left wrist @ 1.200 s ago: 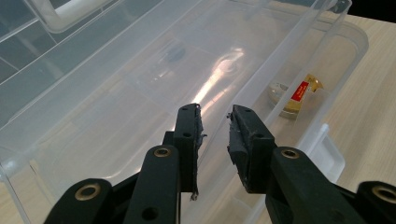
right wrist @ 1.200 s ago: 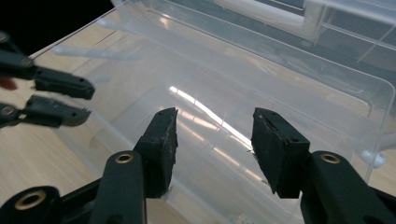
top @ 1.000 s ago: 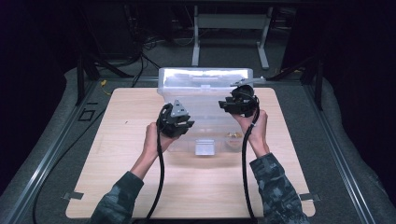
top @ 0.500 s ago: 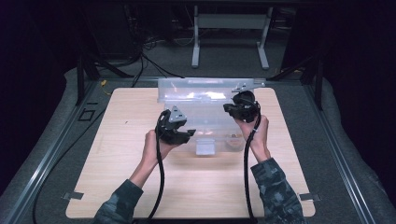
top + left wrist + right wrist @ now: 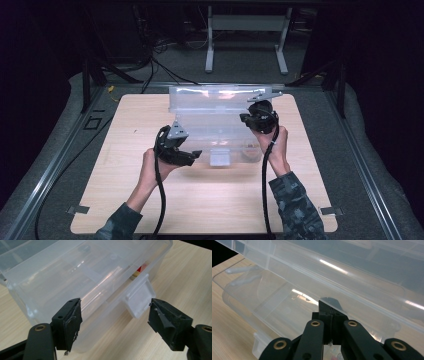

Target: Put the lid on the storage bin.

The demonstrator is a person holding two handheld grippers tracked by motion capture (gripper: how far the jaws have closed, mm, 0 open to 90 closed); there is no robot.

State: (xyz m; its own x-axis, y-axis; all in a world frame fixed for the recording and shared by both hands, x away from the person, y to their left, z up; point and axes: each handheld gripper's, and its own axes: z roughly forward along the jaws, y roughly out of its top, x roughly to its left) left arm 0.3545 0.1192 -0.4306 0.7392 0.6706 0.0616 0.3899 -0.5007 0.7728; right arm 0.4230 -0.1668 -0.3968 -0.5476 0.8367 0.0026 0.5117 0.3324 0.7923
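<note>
A: Looking from the high view, what sits on the counter (image 5: pixel 125 200)?

B: A clear plastic box (image 5: pixel 215 130) lies near the far middle of the pale wood-grain counter, its long axis running left to right and its lid (image 5: pixel 220 97) raised at the back. The left tongs (image 5: pixel 192 156) sit at its near left front, beside a white latch (image 5: pixel 220 156). The right tongs (image 5: pixel 248 119) are at the box's right end. Dark floor, cables and a metal stand (image 5: pixel 245 35) lie beyond.

A: And the left gripper view?

B: The left tongs' jaws have just been opening and stand wide, gripping nothing; the box's smooth translucent front wall and the latch (image 5: pixel 139 300) lie beyond them. Something red and yellow (image 5: pixel 139 270) shows faintly inside.

A: The right gripper view?

B: The right tongs (image 5: pixel 331 305) are closed tight, their tips against the lid's edge; whether they pinch it I cannot tell.
</note>
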